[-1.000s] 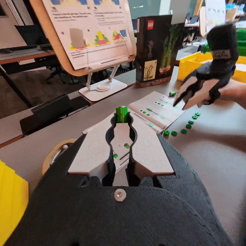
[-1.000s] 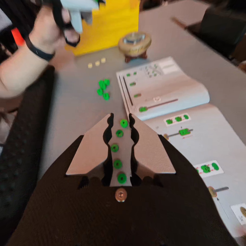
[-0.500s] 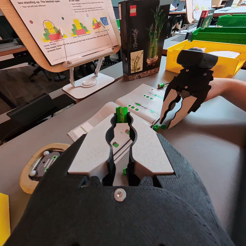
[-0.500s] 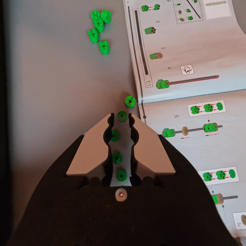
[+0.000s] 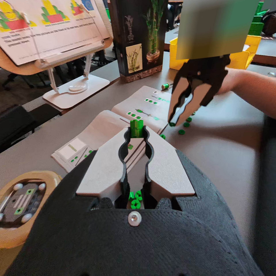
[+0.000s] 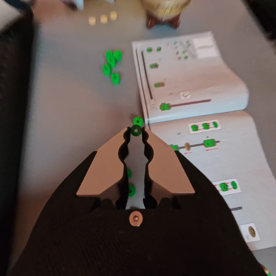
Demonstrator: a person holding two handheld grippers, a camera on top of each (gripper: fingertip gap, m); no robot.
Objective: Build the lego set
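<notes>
My left gripper is shut on a short stack of green round bricks, held above the open instruction booklet. My right gripper is shut on a flat green ring at its tips. In the left wrist view that gripper points down at the table beside the booklet, with the ring at its tips. More green rings lie in a row beside it. A single green round brick sits just beyond the tips. Several loose green bricks lie farther off.
A tan pot base stands at the left. A paper stand, the set's box and a yellow bin line the back. A green spool piece lies near the box. Small tan pieces lie by the pot. My right fingertips sit around 15 centimetres from my left ones.
My right gripper came down to the row of rings and closed on the end ring, then tilted back. My left gripper shifted a little, still holding the green bricks.
</notes>
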